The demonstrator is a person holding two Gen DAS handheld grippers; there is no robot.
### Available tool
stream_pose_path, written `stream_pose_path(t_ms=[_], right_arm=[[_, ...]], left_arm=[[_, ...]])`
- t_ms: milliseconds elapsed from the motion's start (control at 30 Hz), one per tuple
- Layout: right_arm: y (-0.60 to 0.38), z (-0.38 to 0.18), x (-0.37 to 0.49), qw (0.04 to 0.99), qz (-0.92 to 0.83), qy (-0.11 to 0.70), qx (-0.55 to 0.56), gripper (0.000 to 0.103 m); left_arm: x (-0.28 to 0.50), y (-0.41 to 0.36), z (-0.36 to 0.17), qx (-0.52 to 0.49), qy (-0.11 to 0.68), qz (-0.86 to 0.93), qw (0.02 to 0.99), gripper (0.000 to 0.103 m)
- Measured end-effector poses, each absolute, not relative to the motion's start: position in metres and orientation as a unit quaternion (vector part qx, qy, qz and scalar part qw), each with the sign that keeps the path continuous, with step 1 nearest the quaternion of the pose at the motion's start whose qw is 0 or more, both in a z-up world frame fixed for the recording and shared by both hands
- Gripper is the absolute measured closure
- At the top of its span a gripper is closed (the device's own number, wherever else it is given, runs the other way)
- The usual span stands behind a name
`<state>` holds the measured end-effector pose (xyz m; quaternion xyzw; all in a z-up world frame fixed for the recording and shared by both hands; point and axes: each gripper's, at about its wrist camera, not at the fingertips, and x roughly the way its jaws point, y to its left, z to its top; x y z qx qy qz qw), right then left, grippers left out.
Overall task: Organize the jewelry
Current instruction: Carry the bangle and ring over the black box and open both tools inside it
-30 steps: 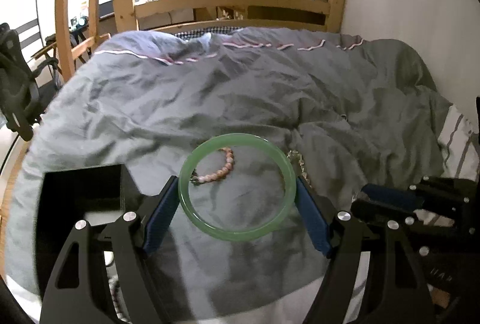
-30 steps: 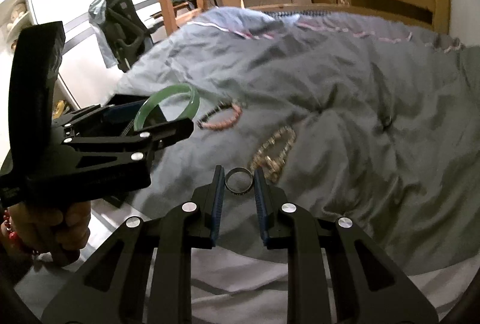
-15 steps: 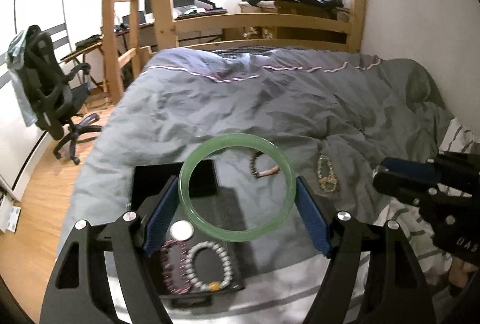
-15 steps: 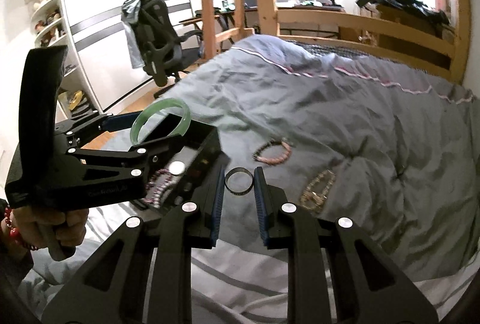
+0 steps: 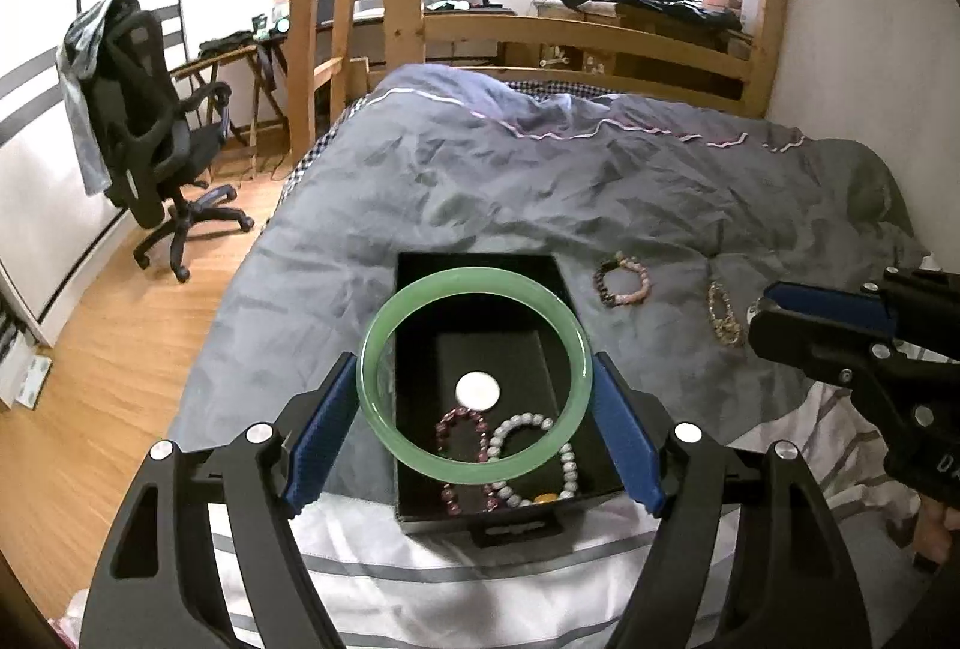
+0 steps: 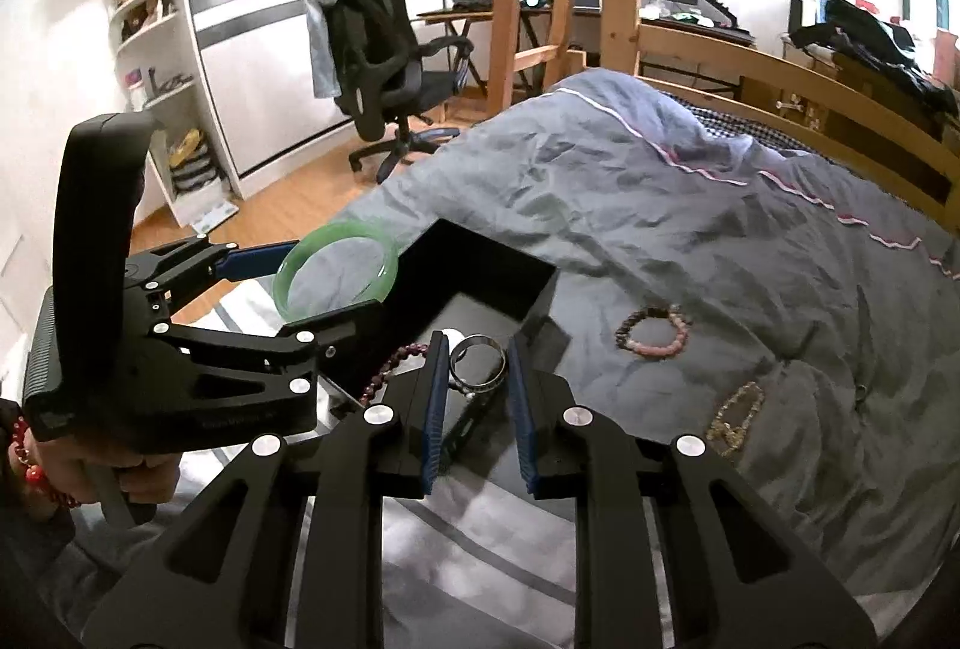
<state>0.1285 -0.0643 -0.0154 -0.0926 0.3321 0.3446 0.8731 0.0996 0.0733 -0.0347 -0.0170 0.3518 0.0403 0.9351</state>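
Left wrist view: a bed (image 5: 540,181) under a rumpled grey duvet fills the middle, its wooden frame at the far end and a white wall close along its right side. Wooden floor lies open along the bed's left edge, with a black office chair (image 5: 156,132) standing on it. The left tongs (image 5: 474,397) stand spread wide, their blue pads pressed to either side of a green bangle (image 5: 384,337) held above a black jewelry box (image 5: 414,277). The box sits near the bed's near edge, with beaded bracelets and a pale disc inside. Right of the box on the duvet lie a pink bead bracelet (image 5: 624,281) and, further right, a gold chain bracelet (image 5: 723,316).

Right wrist view: the right tongs (image 6: 478,367) are drawn narrow, gripping a small metal ring (image 6: 478,362) over the box's near right edge. White wardrobe doors and open shelves stand beyond the floor, left. The duvet right of the box is bare but for the two bracelets.
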Motion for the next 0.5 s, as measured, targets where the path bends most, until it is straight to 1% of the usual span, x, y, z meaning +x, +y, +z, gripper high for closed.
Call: stream_pose_path(t_ms=[333, 500], right_arm=[[-0.023, -0.048, 0.138, 0.857, 0.351, 0.356, -0.126, 0.083], [-0.014, -0.062, 0.145, 0.850, 0.350, 0.369, -0.136, 0.083]], left_arm=[[0.096, 0.098, -0.065, -0.025, 0.360, 0.032, 0.932, 0.028], [0.100, 0.109, -0.069, -0.044, 0.359, 0.032, 0.932, 0.028]])
